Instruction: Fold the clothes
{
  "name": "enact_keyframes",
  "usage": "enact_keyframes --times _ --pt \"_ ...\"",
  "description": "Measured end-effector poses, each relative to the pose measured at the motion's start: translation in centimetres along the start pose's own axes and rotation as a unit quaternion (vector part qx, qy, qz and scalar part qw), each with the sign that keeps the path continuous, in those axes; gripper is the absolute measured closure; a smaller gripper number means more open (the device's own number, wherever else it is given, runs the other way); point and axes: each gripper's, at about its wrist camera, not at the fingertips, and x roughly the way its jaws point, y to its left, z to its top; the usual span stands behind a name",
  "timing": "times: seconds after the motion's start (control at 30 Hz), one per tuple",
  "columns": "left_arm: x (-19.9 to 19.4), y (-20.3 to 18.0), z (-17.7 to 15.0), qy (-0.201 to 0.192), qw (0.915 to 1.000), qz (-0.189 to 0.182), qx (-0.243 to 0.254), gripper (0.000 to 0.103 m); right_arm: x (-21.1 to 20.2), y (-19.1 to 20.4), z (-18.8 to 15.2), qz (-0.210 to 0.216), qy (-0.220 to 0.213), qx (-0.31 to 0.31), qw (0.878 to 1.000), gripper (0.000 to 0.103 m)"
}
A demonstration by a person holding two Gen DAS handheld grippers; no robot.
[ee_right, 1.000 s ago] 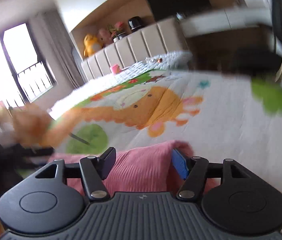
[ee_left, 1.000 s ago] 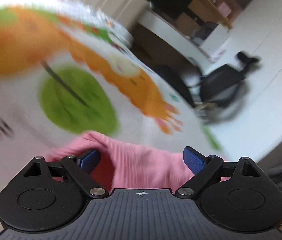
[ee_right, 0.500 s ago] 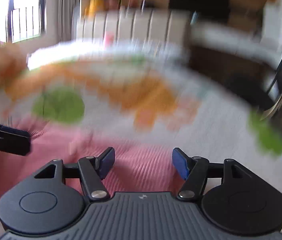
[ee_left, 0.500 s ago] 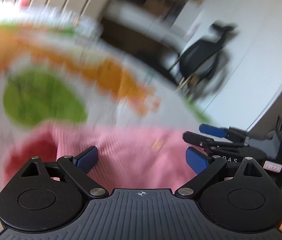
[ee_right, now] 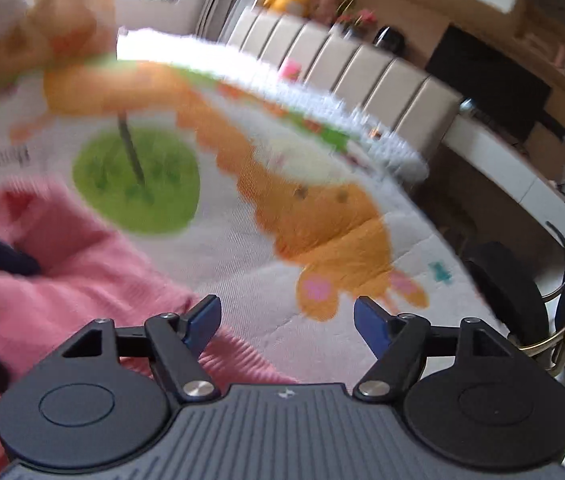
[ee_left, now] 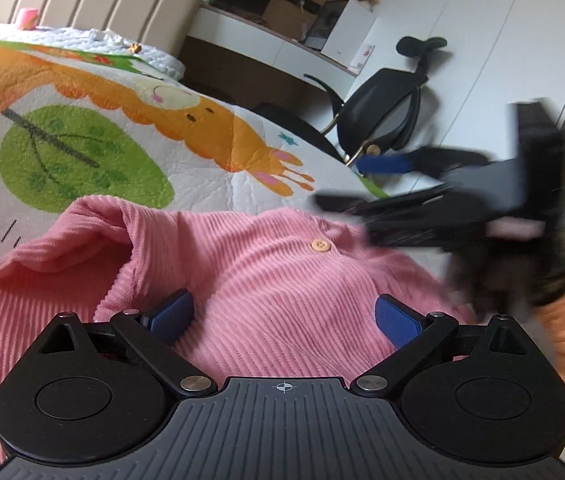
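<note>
Pink ribbed cardigan [ee_left: 282, 280] lies rumpled on the giraffe-print bedspread [ee_left: 210, 184].
Left gripper [ee_left: 284, 316] hovers over it, fingers spread, empty; right gripper [ee_right: 286, 320], blurred, likewise spread beside its edge.

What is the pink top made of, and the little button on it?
The pink top looks like soft ribbed cloth, maybe corduroy or a knit: fine raised lines run all over it, with a matte look. The button looks like pale wood or plastic, with small holes; too small to be sure.

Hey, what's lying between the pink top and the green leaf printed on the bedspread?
Nothing: in the left wrist view only bare quilt shows between the pink top and the green leaf.
</note>
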Motion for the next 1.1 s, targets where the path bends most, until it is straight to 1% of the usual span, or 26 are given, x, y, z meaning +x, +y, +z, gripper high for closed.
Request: enact_keyframes --times 0.03,0.07,0.17,0.23,0.27,0.33,0.37,0.4,0.47,0.53,0.57,0.6,0.63,0.7,0.77,0.8,1.0,1.1 --pt "-0.2 0.2 0.0 -0.002 1.0 -0.004 -0.005 0.003 0.8 0.6 -0.2 0.004 0.006 -0.006 1.0 0.033" --pt "-0.2 0.4 0.0 -0.003 0.9999 -0.008 -0.011 0.003 0.8 1.0 -0.5 0.002 -0.002 -0.01 1.0 0.034" --pt "-0.3 1.1 0.1 -0.007 0.9993 -0.021 -0.029 0.002 -0.5 1.1 -0.8 -0.005 -0.015 -0.021 1.0 0.034" --pt "-0.4 1.3 0.1 -0.011 0.999 -0.024 -0.037 0.002 -2.6 0.8 -1.3 -0.017 -0.028 -0.012 0.999 0.028" --pt "-0.5 1.4 0.1 -0.013 0.9988 -0.025 -0.04 0.002 -4.1 0.5 -1.8 -0.02 -0.037 0.002 0.999 0.027" --pt "-0.7 1.6 0.2 -0.018 0.9982 -0.027 -0.05 0.001 -7.0 0.4 -3.2 -0.01 -0.056 0.041 0.998 0.022" --pt "-0.9 1.7 0.4 -0.022 0.9978 -0.024 -0.058 0.001 -8.2 0.6 -4.1 0.002 -0.061 0.057 0.996 0.02" --pt "-1.1 2.0 0.7 -0.028 0.9974 -0.008 -0.066 0.001 -8.7 1.0 -5.1 0.014 -0.059 0.07 0.996 0.017" --pt "-1.5 2.5 1.1 -0.039 0.9955 0.027 -0.082 0.001 -8.7 1.9 -7.3 0.025 -0.045 0.083 0.995 0.015" --pt "-2.3 3.0 1.7 -0.057 0.9891 0.097 -0.095 0.001 -8.1 2.1 -8.9 0.029 -0.037 0.099 0.994 0.014" --pt "-2.8 3.3 2.0 -0.066 0.9857 0.119 -0.101 0.001 -8.0 2.0 -9.4 0.031 -0.039 0.109 0.993 0.012" --pt "-3.4 3.5 2.3 -0.074 0.9827 0.131 -0.107 0.001 -8.2 1.6 -9.4 0.033 -0.043 0.118 0.991 0.007" --pt "-4.1 3.9 2.6 -0.082 0.9825 0.122 -0.115 0.001 -7.9 1.3 -9.4 0.038 -0.039 0.126 0.991 0.006" --pt "-4.6 4.0 3.1 -0.081 0.9853 0.083 -0.126 0.001 -7.5 0.8 -9.5 0.048 -0.036 0.14 0.988 0.005" --pt "-4.2 3.7 3.2 -0.062 0.9888 0.04 -0.13 0.001 -7.6 0.5 -9.6 0.053 -0.036 0.15 0.987 0.004" --pt "-3.8 3.3 3.1 -0.05 0.9901 0.028 -0.128 0.001 -7.6 0.4 -9.7 0.053 -0.035 0.153 0.986 0.001" --pt "-4.3 -1.1 1.3 -0.045 0.9964 -0.021 -0.069 0.002 -7.7 0.0 -10.1 0.057 -0.031 0.175 0.982 0.0" --pt "-4.9 -3.0 1.0 -0.046 0.9979 -0.037 -0.025 0.002 -7.4 -0.2 -10.1 0.062 -0.019 0.181 0.981 0.0"
